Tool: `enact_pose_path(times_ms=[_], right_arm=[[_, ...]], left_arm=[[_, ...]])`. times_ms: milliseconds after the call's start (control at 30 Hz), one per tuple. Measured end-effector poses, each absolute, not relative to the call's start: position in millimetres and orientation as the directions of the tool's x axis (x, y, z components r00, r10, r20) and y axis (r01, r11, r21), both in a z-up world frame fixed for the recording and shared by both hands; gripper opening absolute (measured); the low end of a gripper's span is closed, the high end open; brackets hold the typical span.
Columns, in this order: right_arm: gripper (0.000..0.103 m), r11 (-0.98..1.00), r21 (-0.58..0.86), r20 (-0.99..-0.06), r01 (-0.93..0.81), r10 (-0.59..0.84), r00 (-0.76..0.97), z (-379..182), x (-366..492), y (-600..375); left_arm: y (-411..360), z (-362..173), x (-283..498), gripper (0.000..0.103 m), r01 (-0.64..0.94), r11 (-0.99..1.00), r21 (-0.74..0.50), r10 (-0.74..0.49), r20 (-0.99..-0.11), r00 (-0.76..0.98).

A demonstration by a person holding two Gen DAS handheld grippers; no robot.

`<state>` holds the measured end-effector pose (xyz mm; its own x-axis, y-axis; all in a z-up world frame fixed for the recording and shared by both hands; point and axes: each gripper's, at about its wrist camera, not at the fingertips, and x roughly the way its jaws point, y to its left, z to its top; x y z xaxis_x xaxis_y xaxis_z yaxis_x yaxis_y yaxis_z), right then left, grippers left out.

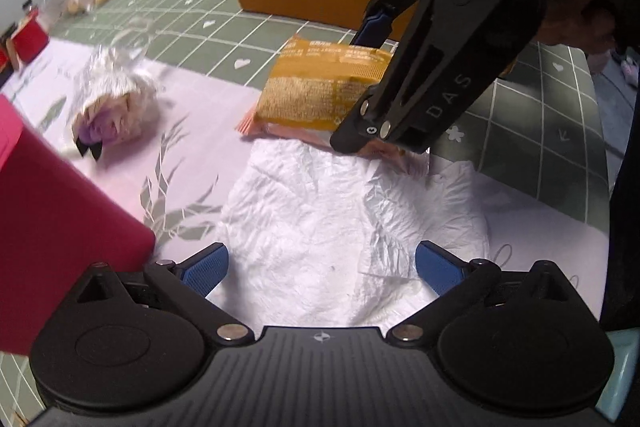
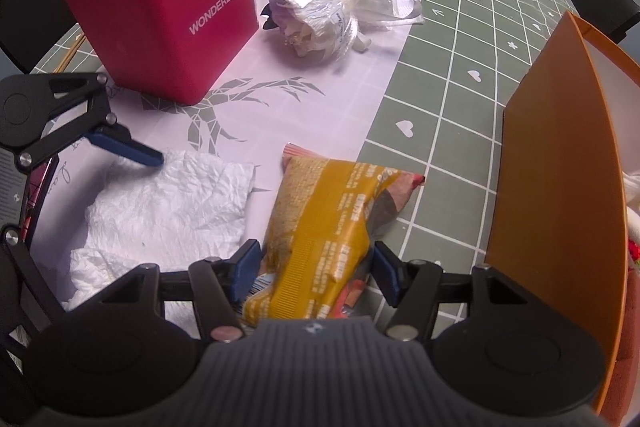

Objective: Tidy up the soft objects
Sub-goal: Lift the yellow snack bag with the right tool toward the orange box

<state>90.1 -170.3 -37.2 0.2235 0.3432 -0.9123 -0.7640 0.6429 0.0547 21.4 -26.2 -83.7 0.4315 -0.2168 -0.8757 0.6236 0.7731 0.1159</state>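
The right gripper [image 2: 316, 273] straddles the yellow crinkly snack packet [image 2: 320, 223] on the table, fingers seemingly just touching it, beside the orange cardboard box [image 2: 560, 187]. The left gripper [image 1: 322, 267] hovers spread over the crumpled white tissue [image 1: 320, 219]. The wrapped plush bundle [image 2: 320, 15] waits; most sorting remains

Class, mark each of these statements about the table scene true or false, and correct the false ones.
1. The right gripper has its fingers on either side of the yellow snack packet. True.
2. The left gripper holds the white plastic bag. False: it is open above it.
3. The pink box reads WONDERLAB. True.
4. The snack packet is inside the orange box. False: it lies on the table beside it.
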Motion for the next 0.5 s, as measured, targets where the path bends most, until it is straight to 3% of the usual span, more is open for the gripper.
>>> enact_pose_path(times_ms=[200,367,500], right_arm=[[0.062,0.639,0.056,-0.913,-0.768,0.344,0.219,-38.0,88.6,-168.6],[0.062,0.631,0.058,-0.914,-0.773,0.346,0.214,-38.5,87.7,-167.5],[0.062,0.629,0.067,-0.913,-0.774,0.352,0.207,-38.4,88.0,-169.3]], left_arm=[[-31.3,-82.7,25.2,0.103,0.669,0.731,0.136,-0.222,-0.879,0.421],[-20.2,-86.1,44.8,0.103,0.662,0.750,0.013,-0.267,-0.909,0.321],[-21.6,-85.4,49.4,0.103,0.688,0.725,0.016,-0.266,-0.916,0.301]])
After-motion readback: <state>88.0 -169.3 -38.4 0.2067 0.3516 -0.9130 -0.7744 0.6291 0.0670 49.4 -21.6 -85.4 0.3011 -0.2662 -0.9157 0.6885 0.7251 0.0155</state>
